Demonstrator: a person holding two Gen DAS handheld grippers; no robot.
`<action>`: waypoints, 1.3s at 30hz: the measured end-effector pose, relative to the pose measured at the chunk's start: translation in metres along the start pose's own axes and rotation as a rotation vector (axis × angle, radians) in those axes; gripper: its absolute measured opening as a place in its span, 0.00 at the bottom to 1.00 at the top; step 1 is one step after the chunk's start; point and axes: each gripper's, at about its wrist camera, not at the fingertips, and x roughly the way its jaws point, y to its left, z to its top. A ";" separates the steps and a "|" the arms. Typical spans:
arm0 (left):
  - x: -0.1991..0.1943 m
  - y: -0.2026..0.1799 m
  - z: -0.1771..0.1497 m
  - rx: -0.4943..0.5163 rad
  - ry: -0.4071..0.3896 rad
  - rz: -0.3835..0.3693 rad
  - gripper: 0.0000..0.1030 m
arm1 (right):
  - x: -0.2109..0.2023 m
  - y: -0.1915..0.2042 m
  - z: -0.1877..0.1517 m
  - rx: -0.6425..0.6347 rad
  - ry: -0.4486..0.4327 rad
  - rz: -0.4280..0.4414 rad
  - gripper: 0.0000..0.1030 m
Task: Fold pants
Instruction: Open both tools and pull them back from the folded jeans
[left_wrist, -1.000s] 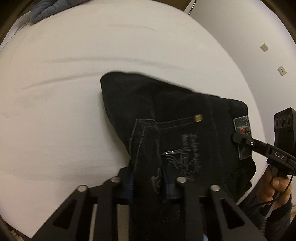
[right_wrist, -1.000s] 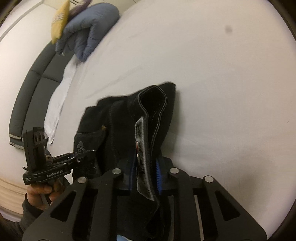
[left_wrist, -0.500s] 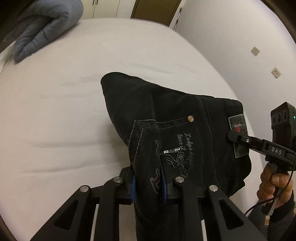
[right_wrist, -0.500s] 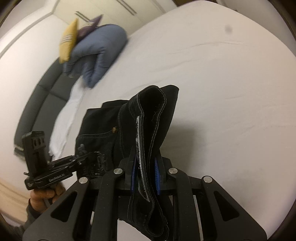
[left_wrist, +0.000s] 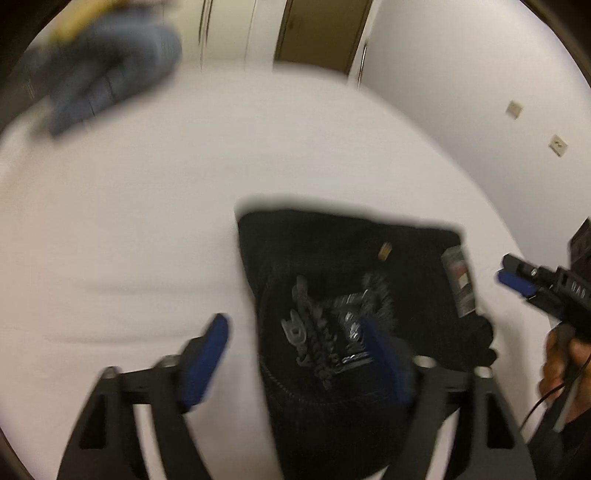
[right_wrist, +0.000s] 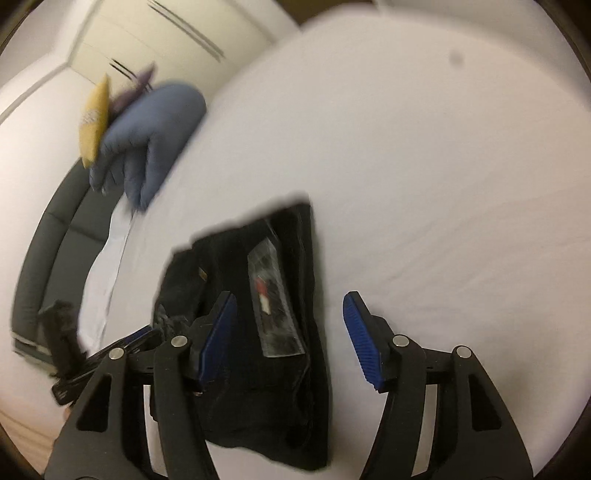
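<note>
Bare sheet around pants

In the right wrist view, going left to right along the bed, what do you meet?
Dark sofa → yellow cushion → blue blanket → black pants → bare white sheet.

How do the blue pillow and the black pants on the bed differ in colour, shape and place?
The blue pillow is grey-blue and puffy; the black pants are black and folded flat. The pillow sits at the bed's far edge; the pants lie near the open right gripper. Both rest on the white sheet.
</note>
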 end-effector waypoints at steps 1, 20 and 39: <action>-0.027 -0.007 -0.001 0.027 -0.090 0.044 0.96 | -0.022 0.012 0.002 -0.044 -0.070 -0.031 0.57; -0.302 -0.004 0.002 0.009 -0.698 0.398 1.00 | -0.313 0.230 -0.071 -0.472 -0.918 -0.214 1.00; -0.179 -0.016 -0.055 -0.026 -0.089 0.343 1.00 | -0.240 0.167 -0.150 -0.198 -0.262 -0.380 1.00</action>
